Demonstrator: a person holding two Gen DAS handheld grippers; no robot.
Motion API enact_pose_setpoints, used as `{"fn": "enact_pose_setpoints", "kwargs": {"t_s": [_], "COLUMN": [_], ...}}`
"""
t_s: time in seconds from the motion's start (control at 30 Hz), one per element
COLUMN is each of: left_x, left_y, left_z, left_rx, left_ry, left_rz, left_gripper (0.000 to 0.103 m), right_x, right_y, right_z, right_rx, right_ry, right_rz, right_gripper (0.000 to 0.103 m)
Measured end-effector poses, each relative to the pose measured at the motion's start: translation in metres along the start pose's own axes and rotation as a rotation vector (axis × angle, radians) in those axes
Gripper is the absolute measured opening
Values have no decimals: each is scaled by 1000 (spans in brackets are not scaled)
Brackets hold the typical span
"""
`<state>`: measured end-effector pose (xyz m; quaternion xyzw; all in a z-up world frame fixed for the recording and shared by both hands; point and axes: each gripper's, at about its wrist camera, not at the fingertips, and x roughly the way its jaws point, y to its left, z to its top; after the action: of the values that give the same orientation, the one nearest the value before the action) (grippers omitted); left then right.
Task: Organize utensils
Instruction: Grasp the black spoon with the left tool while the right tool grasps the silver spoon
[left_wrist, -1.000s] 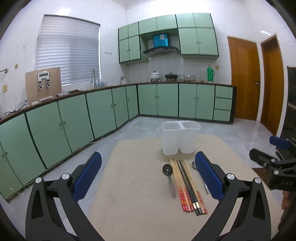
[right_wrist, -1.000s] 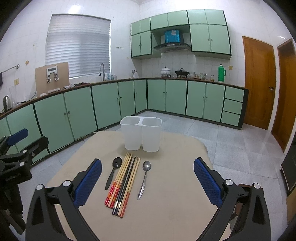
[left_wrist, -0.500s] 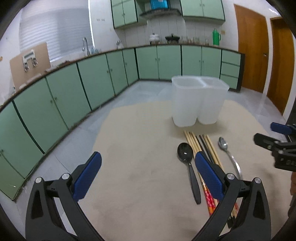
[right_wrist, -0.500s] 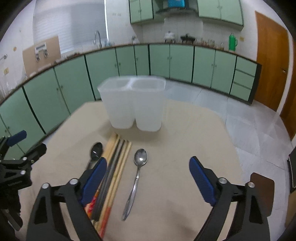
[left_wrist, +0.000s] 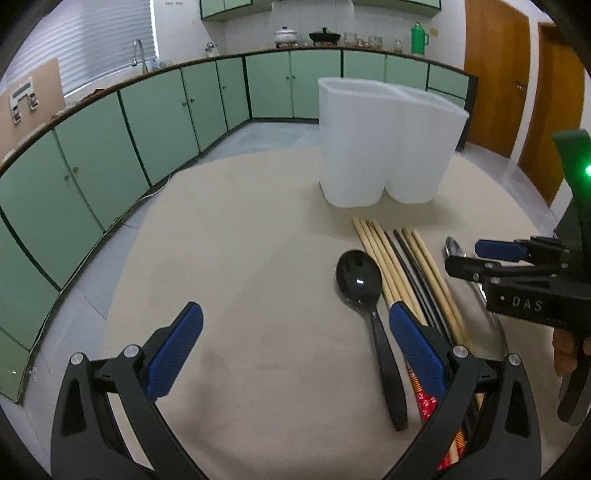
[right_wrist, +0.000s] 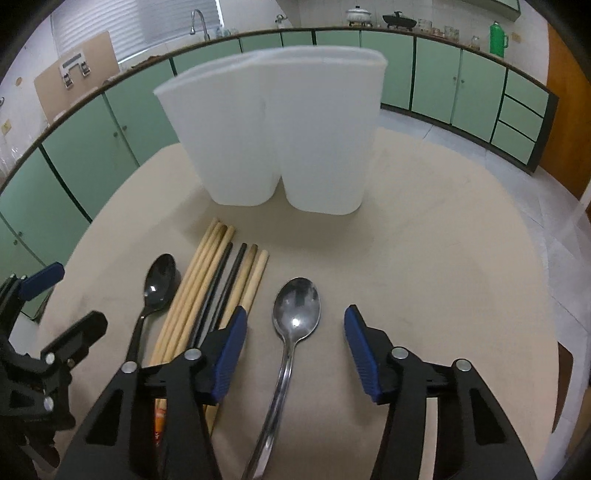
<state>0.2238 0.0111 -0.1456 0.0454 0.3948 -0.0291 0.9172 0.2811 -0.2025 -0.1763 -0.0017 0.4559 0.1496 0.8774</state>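
A white two-compartment holder (left_wrist: 384, 144) (right_wrist: 280, 144) stands on the beige table. In front of it lie a black spoon (left_wrist: 365, 295) (right_wrist: 157, 288), several chopsticks (left_wrist: 402, 269) (right_wrist: 218, 280) and a metal spoon (right_wrist: 295, 314) (left_wrist: 456, 248). My left gripper (left_wrist: 295, 354) is open and empty, low over the table, just left of the black spoon. My right gripper (right_wrist: 293, 354) is open with its jaws on either side of the metal spoon's neck, not touching it. The right gripper also shows in the left wrist view (left_wrist: 517, 266), and the left gripper in the right wrist view (right_wrist: 40, 332).
The beige table (left_wrist: 240, 258) ends near green floor cabinets (left_wrist: 110, 147) on the left and back. Wooden doors (left_wrist: 517, 74) stand at the right. A kitchen counter with pots and a green flask (left_wrist: 419, 37) runs along the far wall.
Both grippers have moved forward and down toward the utensils. The right gripper's jaws have narrowed and now straddle the metal spoon. The left gripper has come close beside the black spoon.
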Motion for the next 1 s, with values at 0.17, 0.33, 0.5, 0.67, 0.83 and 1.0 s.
{"fn": "enact_pose_setpoints", "kwargs": {"t_s": [0.17, 0.33, 0.5, 0.67, 0.83, 1.0], "left_x": [7, 18, 31, 36, 36, 38], "left_y": [-3, -12, -15, -7, -1, -17], "left_z": [2, 5, 1, -2, -2, 6], "left_rx": [9, 31, 54, 54, 41, 81], "left_ry": [7, 26, 74, 109, 110, 102], "left_rz": [-20, -21, 9, 41, 55, 44], "left_gripper": [98, 98, 98, 98, 98, 97], "right_x": [3, -2, -9, -16, -14, -10], "right_y": [1, 0, -4, -14, -15, -4], "right_z": [1, 0, -6, -10, -9, -7], "right_rx": [-28, -63, -98, -104, -103, -106], "right_ry": [-5, -6, -5, -11, -23, -28], "right_rz": [-26, -27, -63, -88, -105, -111], "right_gripper": [41, 29, 29, 29, 29, 29]}}
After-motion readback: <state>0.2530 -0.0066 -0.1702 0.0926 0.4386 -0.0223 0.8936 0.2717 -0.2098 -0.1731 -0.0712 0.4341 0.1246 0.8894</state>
